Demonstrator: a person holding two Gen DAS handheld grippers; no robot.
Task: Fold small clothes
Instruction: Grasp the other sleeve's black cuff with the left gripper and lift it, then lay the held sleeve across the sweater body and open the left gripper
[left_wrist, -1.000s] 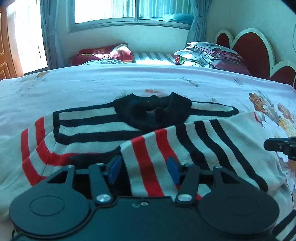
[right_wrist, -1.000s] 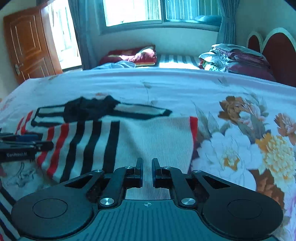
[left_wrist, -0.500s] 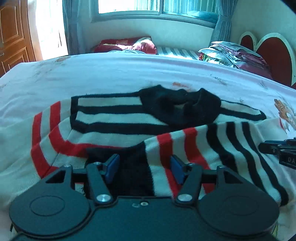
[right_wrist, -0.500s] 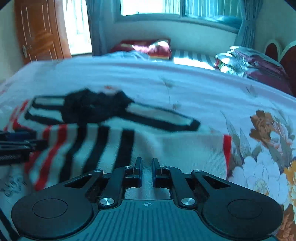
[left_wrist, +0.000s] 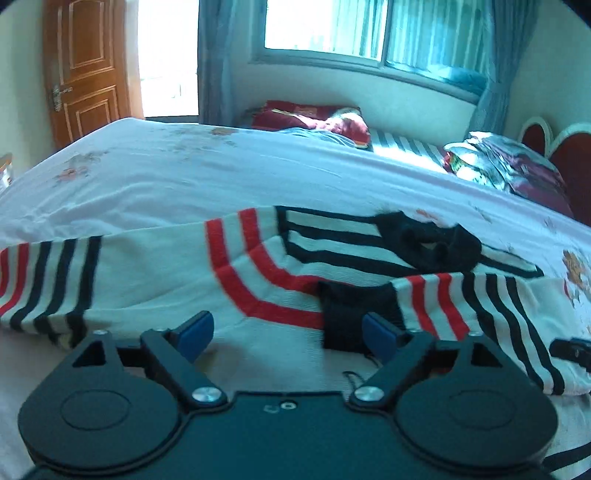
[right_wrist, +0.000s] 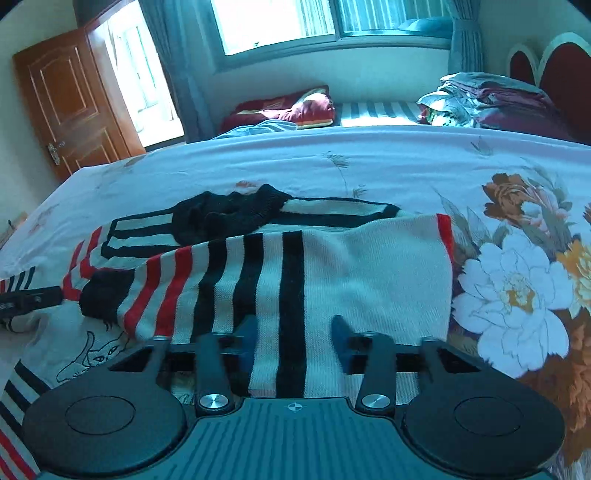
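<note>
1. Left gripper (left_wrist: 286, 334): fingers (left_wrist: 194, 329) released and widening, hovering over the striped sweater (left_wrist: 258, 273), clasping nothing.
2. Right gripper (right_wrist: 293, 341): fingers (right_wrist: 341, 341) parting, the sweater's folded sleeve (right_wrist: 295, 280) lying loose between them.
3. The sweater lies spread on the floral bed (right_wrist: 406, 166); folded bedding (right_wrist: 491, 99) sits beyond the sweater, near the headboard (right_wrist: 554, 70).

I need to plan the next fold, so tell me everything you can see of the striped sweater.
The striped sweater is a cream knit with black and red bands and a thick black collar. It lies flat on the floral bedsheet, one sleeve folded across the chest with its black cuff lying mid-body, the other stretched out sideways. A cat line drawing shows near the hem. Both grippers' jaws are opening over the fabric, not clamping it.
</note>
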